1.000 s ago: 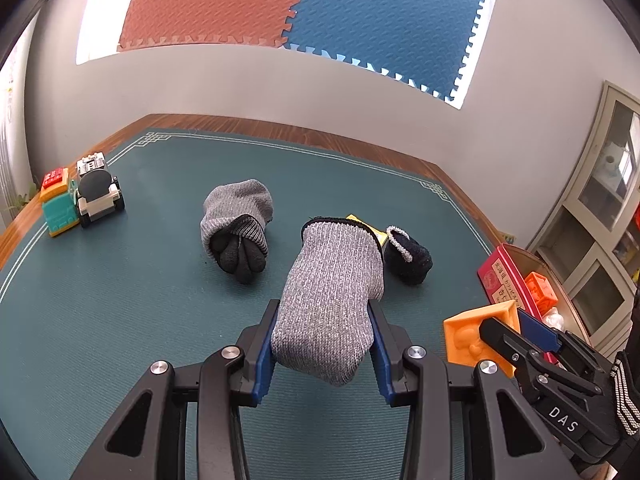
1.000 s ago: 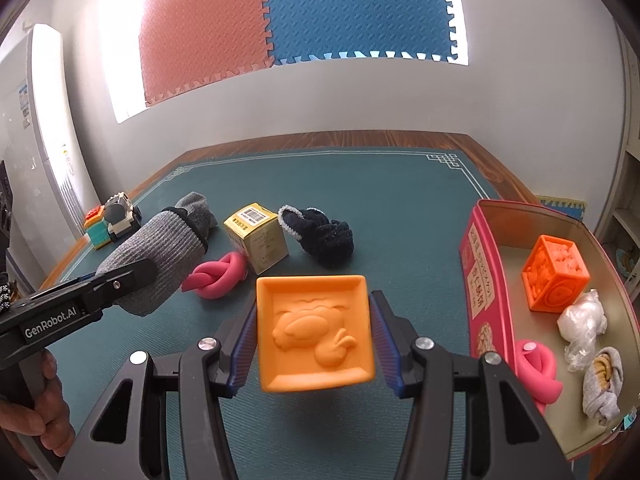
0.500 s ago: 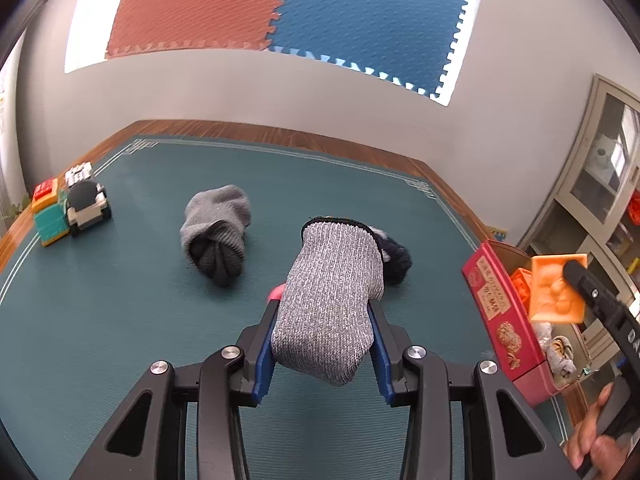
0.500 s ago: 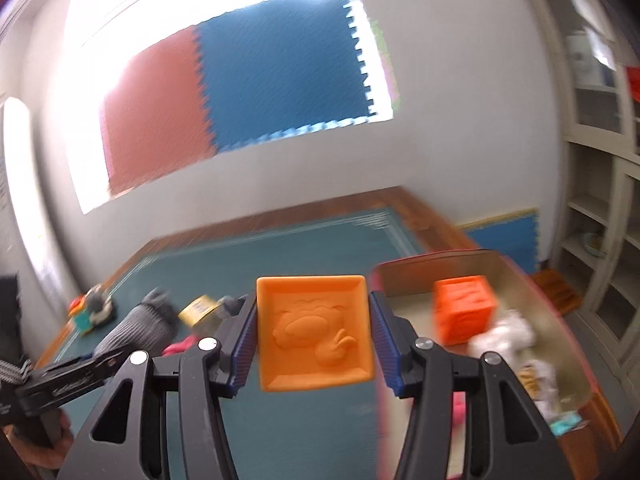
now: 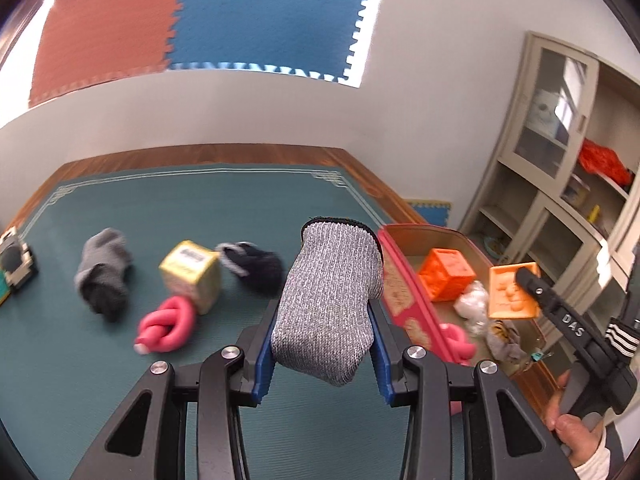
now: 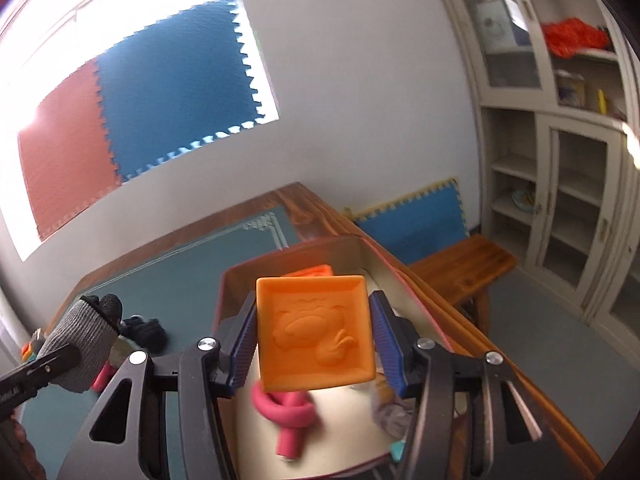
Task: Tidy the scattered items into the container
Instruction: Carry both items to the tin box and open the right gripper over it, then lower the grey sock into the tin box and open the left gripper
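Observation:
My left gripper [image 5: 322, 338] is shut on a grey knit glove [image 5: 330, 300], held above the green mat just left of the red-walled container [image 5: 400, 284]. My right gripper [image 6: 314, 340] is shut on an orange square block with a raised animal figure [image 6: 316, 332], held over the container [image 6: 292, 256]; the block also shows in the left wrist view [image 5: 510, 290]. Inside the container lie an orange cube [image 5: 448, 274], a pink knotted tube [image 6: 286, 408], a white wad [image 5: 474, 300] and a rolled sock [image 5: 504, 340].
On the mat lie a pink knotted tube [image 5: 166, 326], a yellow box [image 5: 192, 274], a dark slipper [image 5: 254, 266], a grey rolled sock [image 5: 104, 276] and a toy car [image 5: 16, 266] at the far left. A cabinet [image 5: 560, 184] and a wooden bench [image 6: 460, 268] stand to the right.
Both grippers have swung right. The right one carried the orange block from over the mat to above the container. The left one, still holding the glove, now nears the container's wall.

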Demonstrator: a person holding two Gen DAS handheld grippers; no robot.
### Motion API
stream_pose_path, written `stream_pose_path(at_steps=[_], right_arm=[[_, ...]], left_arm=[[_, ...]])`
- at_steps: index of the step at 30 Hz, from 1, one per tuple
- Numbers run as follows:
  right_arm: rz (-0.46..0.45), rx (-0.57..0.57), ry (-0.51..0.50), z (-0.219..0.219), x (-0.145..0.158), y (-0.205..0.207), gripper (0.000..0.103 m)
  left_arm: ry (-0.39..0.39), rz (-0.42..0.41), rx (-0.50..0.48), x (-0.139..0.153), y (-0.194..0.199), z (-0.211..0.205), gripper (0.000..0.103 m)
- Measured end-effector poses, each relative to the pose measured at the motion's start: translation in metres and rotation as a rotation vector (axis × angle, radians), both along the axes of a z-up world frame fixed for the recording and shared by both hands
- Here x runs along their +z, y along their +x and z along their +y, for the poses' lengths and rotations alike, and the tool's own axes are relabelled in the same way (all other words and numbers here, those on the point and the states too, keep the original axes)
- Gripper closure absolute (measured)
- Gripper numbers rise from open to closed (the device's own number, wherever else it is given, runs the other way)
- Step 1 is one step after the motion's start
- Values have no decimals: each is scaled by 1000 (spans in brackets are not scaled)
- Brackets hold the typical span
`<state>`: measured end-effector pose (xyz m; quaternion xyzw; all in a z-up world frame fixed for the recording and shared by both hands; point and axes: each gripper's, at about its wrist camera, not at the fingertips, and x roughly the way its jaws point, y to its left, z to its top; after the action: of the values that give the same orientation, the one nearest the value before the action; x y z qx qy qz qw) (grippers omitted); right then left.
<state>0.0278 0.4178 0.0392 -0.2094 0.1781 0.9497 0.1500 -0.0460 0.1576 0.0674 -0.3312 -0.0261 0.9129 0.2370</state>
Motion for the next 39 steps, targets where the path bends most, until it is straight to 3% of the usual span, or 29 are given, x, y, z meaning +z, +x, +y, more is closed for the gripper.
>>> stream_pose_path(at_steps=[1, 2, 3, 18, 28, 30, 32, 39], right_arm=[[12, -6, -14, 3, 1, 3, 33], [27, -13, -22, 5, 2, 7, 20], [42, -20, -24, 6, 4, 11, 19], [137, -134, -81, 23, 7, 36, 19], [138, -117, -46, 18, 8, 34, 19], [136, -112, -42, 17, 8, 33, 19], [133, -108, -38, 16, 8, 33, 19], [124, -111, -31, 16, 7, 32, 19]], left_arm=[[-3, 2, -10, 1, 0, 6, 61], [-6, 4, -20, 2, 0, 11, 61], [-9, 8, -30, 4, 0, 17, 61], [2, 4, -142, 9, -17, 99, 61], [59, -69, -106, -9, -52, 134, 59], [84, -78, -114, -12, -56, 136, 49], [112, -72, -123, -13, -55, 134, 22], [104, -44, -94, -6, -55, 120, 19]])
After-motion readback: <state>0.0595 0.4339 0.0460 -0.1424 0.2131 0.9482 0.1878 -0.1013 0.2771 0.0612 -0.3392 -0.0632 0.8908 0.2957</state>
